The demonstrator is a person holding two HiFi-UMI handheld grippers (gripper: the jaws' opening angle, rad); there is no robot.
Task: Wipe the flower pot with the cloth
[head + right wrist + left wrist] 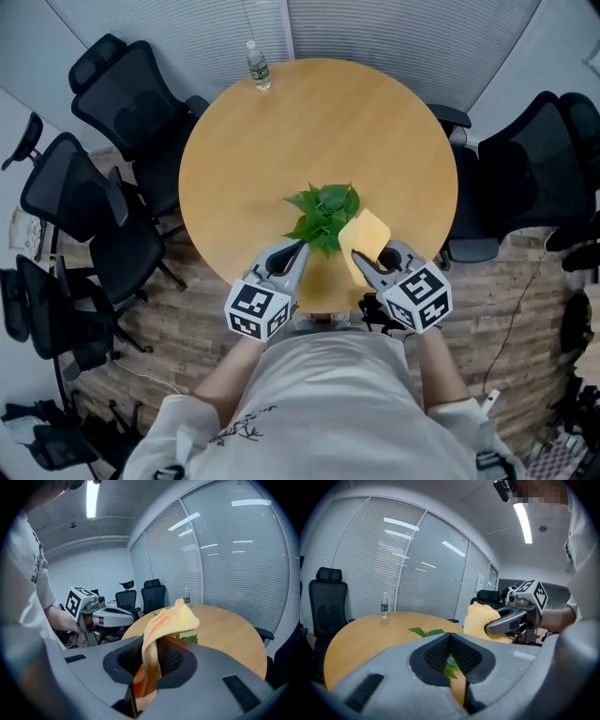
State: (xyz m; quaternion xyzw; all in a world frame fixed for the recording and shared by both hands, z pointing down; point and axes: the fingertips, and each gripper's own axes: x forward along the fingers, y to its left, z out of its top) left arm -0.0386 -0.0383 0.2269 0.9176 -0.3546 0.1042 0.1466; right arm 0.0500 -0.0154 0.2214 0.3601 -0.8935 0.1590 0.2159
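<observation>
The flower pot itself is hidden. Only its plant [323, 214] shows, a cluster of green leaves standing near the person's edge of the round table [281, 141], with the pot somewhere beneath the foliage and the two grippers.

The cloth [364, 236], yellow with an orange underside, hangs at the plant's right side. The right gripper [362, 262] is clenched on its lower part, and the free end flops upward and over. The left gripper [298, 249] is at the plant's left with its pads pressed together. A leaf shows green in the gap below them, and I cannot tell whether that leaf is nipped or merely behind.

Risks, as I judge them:
- The pot stands close to the table edge, so a sideways wipe with nothing bracing it could push it off.
- If the left gripper has caught only a leaf, that hold would tear the leaf rather than steady the pot.
- The loose end of the cloth could snag the foliage instead of reaching the pot wall.

As for containers, the pot holds the plant. A capped water bottle [259, 66] stands upright at the far edge, well apart, and its fill level is unclear. Office chairs [122, 94] ring the table.
</observation>
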